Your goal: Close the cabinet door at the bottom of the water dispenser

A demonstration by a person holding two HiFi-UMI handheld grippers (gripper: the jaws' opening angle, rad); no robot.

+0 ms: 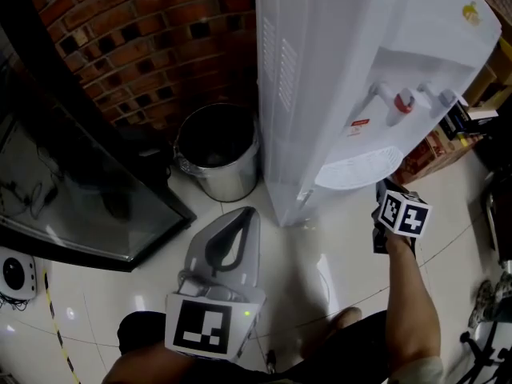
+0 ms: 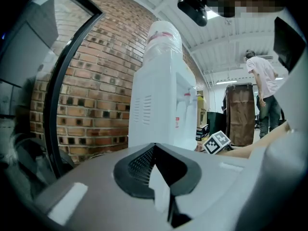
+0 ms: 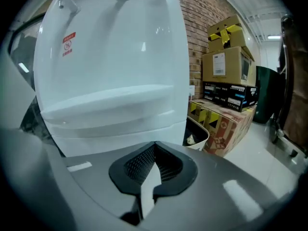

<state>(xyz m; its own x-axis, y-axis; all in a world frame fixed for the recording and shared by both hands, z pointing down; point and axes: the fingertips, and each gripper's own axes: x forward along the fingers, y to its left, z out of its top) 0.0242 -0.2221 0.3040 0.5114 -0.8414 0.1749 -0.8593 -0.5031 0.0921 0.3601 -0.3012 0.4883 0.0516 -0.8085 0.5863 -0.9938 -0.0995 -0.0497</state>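
Both grippers closed and empty, the right one set to push

Head view: left gripper hangs clear; right gripper sits low beside the water dispenser. Left gripper view: jaws together, nothing held. Right gripper view: jaws together, facing what is probably the cabinet door.

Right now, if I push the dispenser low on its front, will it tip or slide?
The dispenser looks tall and narrow with a bottle on top, so probably top-heavy; a low push should hardly tip it. The glossy floor may let it slide slightly.
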